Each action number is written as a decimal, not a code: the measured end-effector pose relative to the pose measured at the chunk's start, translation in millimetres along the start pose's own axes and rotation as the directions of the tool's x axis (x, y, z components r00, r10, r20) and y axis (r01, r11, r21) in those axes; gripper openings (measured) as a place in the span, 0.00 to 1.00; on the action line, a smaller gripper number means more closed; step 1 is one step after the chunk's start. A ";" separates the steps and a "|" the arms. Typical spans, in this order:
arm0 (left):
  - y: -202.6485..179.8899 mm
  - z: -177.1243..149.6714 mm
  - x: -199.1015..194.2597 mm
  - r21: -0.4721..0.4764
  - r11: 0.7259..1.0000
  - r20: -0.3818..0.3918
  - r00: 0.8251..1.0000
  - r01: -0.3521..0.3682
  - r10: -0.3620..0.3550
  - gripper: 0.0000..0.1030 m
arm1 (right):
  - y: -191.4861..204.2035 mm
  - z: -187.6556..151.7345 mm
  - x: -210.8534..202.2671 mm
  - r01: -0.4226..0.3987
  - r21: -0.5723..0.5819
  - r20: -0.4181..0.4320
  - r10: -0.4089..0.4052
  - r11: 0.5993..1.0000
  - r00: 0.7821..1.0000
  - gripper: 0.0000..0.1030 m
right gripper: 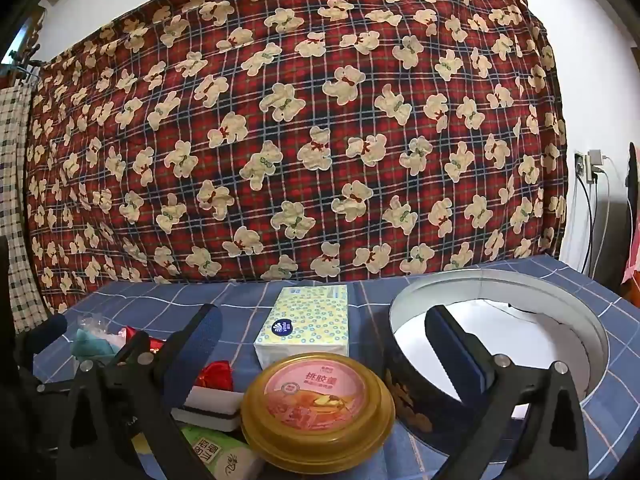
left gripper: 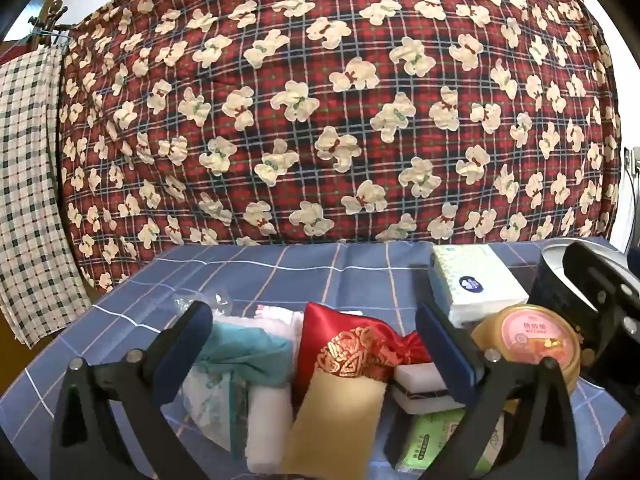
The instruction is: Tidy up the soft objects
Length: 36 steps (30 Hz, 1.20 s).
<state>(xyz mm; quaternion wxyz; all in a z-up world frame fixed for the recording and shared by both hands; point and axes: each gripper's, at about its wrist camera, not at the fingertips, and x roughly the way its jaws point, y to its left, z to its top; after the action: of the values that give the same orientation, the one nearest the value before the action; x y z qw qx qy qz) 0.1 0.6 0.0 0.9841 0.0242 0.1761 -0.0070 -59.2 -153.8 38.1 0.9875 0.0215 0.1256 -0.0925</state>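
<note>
Both claws spread, gripping nothing — left claw over a satin red pouch, right claw perhaps above a round gold-rimmed tub.

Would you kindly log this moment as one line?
left gripper: open, over red pouch | right gripper: open, empty | round tin: empty

Red plaid blanket with cream bears; blue tablecloth with white grid lines; red satin pouch (gold brocade band); teal cloth; gold-rimmed pink-lidded tub; yellow-dotted tissue pack.
</note>
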 end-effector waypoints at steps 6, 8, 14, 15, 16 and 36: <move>-0.1 0.1 -0.7 0.002 1.000 0.005 1.000 0.007 -0.007 1.00 | -0.3 0.4 -0.7 0.000 0.006 0.009 0.000 1.000 1.000 0.99; -0.4 0.3 -0.5 0.004 1.000 0.003 1.000 0.008 -0.008 1.00 | -0.1 0.5 0.0 -0.001 0.004 0.003 0.001 1.000 1.000 0.99; 0.5 7.9 0.4 -0.017 1.000 0.007 1.000 0.009 -0.009 1.00 | 0.0 0.4 -0.2 -0.001 0.004 0.003 0.001 1.000 1.000 0.99; 1.5 3.4 -2.9 -0.012 1.000 0.009 1.000 0.015 -0.014 1.00 | 0.0 0.4 -0.3 0.000 0.004 0.005 0.000 1.000 1.000 0.99; 1.9 2.3 -2.8 -0.015 1.000 0.013 1.000 0.015 -0.015 1.00 | 0.0 0.4 -0.1 -0.001 0.004 0.003 0.001 1.000 1.000 0.99; 4.5 -0.6 -2.9 -0.025 0.999 0.003 1.000 0.024 -0.024 1.00 | 0.5 0.6 0.9 -0.001 0.003 0.005 0.001 1.000 1.000 0.99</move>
<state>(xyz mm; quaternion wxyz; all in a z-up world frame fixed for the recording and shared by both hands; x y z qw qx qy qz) -2.7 5.1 0.7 0.9843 0.0096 0.1752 -0.0165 -58.1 -153.5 38.4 0.9879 0.0231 0.1227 -0.0922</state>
